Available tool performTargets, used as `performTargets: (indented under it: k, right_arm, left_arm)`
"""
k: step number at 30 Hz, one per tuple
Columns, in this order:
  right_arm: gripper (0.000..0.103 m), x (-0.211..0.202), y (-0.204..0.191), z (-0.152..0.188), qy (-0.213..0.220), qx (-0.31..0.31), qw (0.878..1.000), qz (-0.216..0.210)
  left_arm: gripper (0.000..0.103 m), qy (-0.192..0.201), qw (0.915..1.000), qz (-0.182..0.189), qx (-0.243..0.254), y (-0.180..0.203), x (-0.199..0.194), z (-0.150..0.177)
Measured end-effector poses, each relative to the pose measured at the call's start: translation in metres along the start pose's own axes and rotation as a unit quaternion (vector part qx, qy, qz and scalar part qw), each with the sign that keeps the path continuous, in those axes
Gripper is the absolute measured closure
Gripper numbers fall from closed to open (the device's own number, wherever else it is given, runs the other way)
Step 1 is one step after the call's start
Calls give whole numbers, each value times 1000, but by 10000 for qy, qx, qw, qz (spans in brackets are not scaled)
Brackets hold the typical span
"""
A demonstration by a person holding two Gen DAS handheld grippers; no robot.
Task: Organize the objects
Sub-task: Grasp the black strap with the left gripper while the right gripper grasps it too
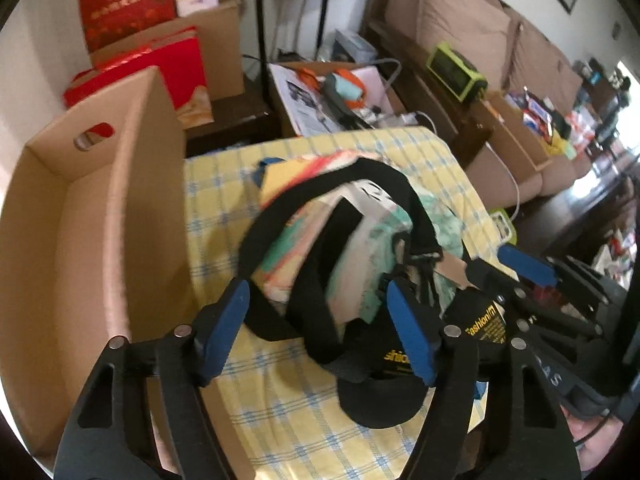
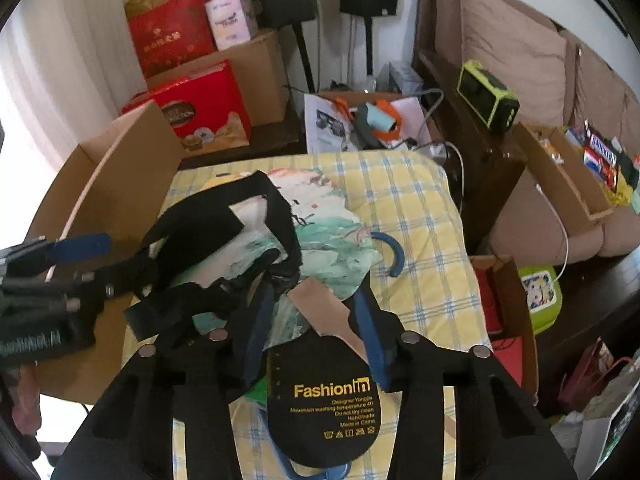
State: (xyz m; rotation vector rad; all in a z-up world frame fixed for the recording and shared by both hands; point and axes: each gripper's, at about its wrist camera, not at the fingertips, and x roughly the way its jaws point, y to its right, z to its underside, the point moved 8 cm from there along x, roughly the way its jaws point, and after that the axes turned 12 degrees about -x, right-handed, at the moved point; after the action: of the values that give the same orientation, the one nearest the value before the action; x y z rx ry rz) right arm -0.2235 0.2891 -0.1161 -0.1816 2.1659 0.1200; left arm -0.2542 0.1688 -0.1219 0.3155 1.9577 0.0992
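Note:
A black cap with a painted green and white crown and a yellow "Fashion" label on its brim underside lies upside down on the yellow checked cloth. It also shows in the left wrist view. My left gripper is open, its blue pads on either side of the cap's black band. My right gripper is open around the brim's base, a tan cardboard insert between its fingers. The left gripper also shows at the left of the right wrist view.
An open cardboard box stands left of the cloth. A blue hanger hook lies on the cloth. Red gift boxes, speakers, papers and a green radio sit behind. A sofa and a box of snacks are at the right.

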Motion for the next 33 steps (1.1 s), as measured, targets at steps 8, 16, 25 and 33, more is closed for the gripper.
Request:
performTargets:
  k: [8,16,25,33]
  right_arm:
    - [60,3,23,4,-44,378,9993,17]
    - [60,-1,36,13,-1,556,9984,-41]
    - [60,2,37,20,-53,563,9984,-69]
    - [60,3,31,12,5,548,9983,-187]
  left_arm:
    - [33,-279,9990,-82,334,28,23,6]
    - [34,-350,9982,-148,469,42,47,1]
    - [77,-398,9972,-303,563,44,60,4]
    - [91,-211,9989,-1,425,44,42,2]
